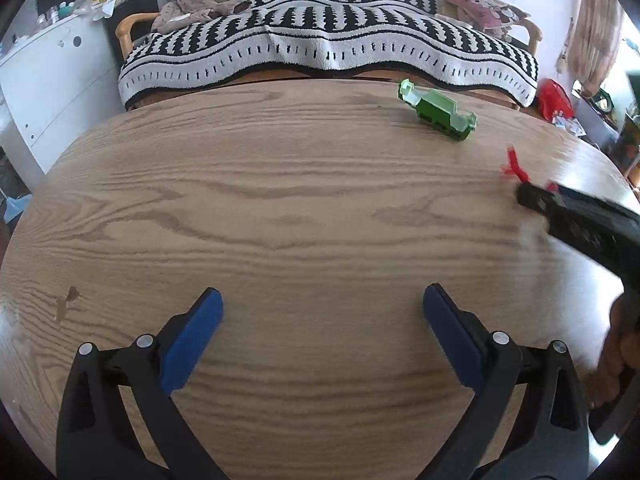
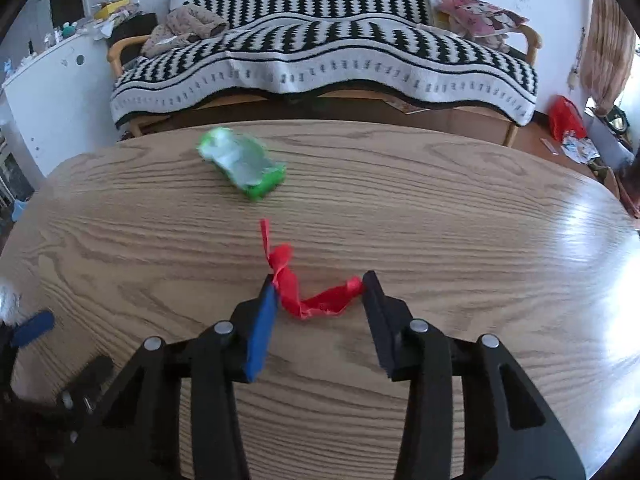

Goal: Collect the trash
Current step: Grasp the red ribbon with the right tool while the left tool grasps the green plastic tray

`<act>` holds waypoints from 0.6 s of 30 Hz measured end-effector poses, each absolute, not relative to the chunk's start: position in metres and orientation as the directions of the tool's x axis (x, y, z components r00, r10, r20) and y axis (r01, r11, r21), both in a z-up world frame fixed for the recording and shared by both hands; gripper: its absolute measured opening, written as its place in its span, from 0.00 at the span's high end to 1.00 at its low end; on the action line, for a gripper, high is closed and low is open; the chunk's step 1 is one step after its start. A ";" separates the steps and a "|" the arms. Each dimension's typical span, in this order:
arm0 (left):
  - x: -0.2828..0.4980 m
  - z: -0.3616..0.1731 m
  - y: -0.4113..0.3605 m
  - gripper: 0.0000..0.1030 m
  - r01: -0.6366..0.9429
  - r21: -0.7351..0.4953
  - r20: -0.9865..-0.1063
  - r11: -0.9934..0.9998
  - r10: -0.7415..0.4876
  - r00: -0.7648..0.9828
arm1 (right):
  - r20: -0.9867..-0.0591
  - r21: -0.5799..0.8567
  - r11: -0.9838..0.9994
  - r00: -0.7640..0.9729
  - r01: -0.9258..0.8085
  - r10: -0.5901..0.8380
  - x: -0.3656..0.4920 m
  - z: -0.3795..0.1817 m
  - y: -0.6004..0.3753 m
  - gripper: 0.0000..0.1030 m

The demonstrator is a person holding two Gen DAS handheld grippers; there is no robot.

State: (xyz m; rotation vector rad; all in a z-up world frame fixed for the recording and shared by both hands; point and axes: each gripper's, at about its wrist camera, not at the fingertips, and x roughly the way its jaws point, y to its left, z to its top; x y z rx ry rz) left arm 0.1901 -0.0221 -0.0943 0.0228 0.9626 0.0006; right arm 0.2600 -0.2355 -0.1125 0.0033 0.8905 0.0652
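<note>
My right claw (image 2: pixel 318 282) is half-closed around the red wrapper (image 2: pixel 308 294) on the bench (image 2: pixel 440 220), both pads touching its ends. My left claw (image 1: pixel 322 304) gapes wide, empty. The green carton (image 2: pixel 244 164) lies beyond the wrapper.

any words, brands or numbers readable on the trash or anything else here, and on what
None can be read.
green packet: no print legible; blurred in the right wrist view.
red plastic scrap: plain, no text.
pink cushion on the sofa: a cartoon print, no lettering legible.
papers on the floor: too small to read.
white cabinet clutter: too small to read.
</note>
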 end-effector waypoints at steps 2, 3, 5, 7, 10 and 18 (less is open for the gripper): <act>0.201 -0.095 -0.034 0.06 -0.001 0.019 -0.820 1.000 0.016 0.572 | -0.777 0.028 0.998 0.627 -0.048 0.052 0.255 -0.113 -0.254 0.58; 0.207 -0.095 -0.042 0.06 0.000 0.019 -0.820 1.000 0.016 0.572 | -0.777 0.026 0.999 0.627 -0.047 0.050 0.252 -0.113 -0.260 0.58; 0.221 -0.095 -0.062 0.06 0.004 0.019 -0.820 1.000 0.014 0.573 | -0.778 0.031 0.999 0.627 -0.042 0.050 0.246 -0.113 -0.280 0.58; 0.242 -0.096 -0.087 0.06 0.011 0.020 -0.819 1.000 0.010 0.573 | -0.777 0.041 0.999 0.628 -0.025 0.048 0.242 -0.112 -0.299 0.58; 0.270 -0.097 -0.114 0.06 -0.031 0.020 -0.819 0.999 0.034 0.573 | -0.776 0.057 0.998 0.629 -0.002 0.046 0.234 -0.112 -0.326 0.58; 0.337 -0.097 -0.149 0.06 -0.178 0.024 -0.818 0.984 0.121 0.562 | -0.772 0.089 0.996 0.629 -0.025 0.085 0.223 -0.110 -0.343 0.58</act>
